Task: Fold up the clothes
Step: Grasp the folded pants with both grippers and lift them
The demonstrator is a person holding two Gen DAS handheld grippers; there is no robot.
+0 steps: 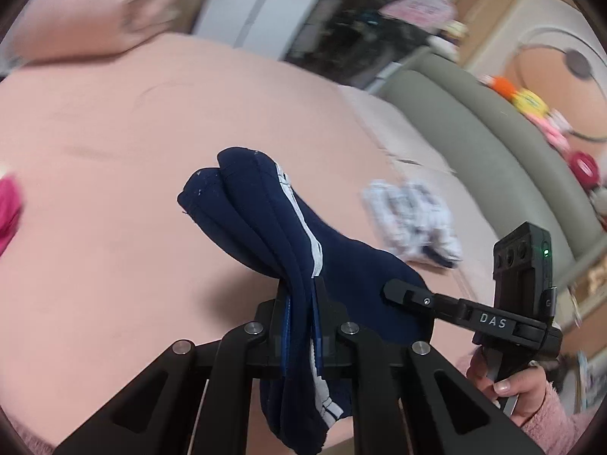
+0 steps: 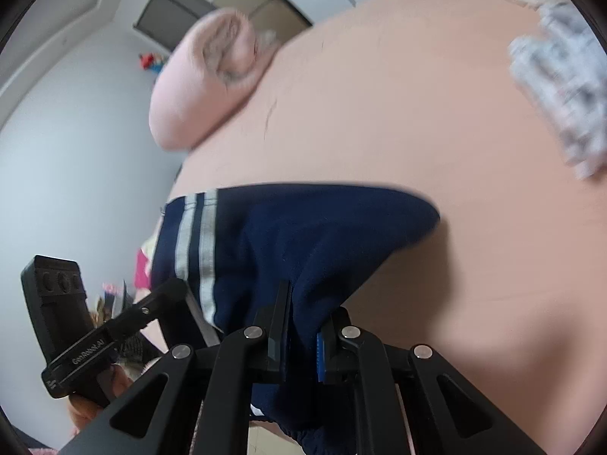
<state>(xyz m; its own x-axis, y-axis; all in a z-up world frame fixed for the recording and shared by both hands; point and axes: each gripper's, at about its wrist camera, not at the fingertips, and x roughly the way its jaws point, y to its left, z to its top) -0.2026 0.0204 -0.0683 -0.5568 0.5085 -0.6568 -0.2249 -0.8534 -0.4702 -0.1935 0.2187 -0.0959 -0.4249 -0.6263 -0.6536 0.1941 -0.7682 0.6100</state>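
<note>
- Nearest the left wrist lens: left gripper clenched on a bunched fold of the navy garment, white side stripe running down between the black fingers, cloth hanging below the jaws as well.
- Nearest the right wrist lens: right gripper likewise clamped on navy fabric, with the twin white stripes showing to its left.
- Held clear of the pink bed sheet — garment stretched between the two grippers, one gripper's black body visible in the other's view, a hand in a fuzzy pink sleeve gripping the right handle.
- Progress, as a judgement: early. Garment picked up and bunched, not yet spread flat; no crease laid, no neat fold visible on it.
- Left to do, by the look of it: lay it out, fold it, set it aside — then deal with the crumpled white-and-blue checked cloth lying further along the bed and a magenta item at the left edge.
- Pink pillow at the far end of the bed, untouched.
- Containers: none visible — no basket, bin or drawer holding clothes in either view; folded pile nowhere to be seen.
- Background blurred; shelf clutter beyond the grey headboard too smeared to name.
</note>
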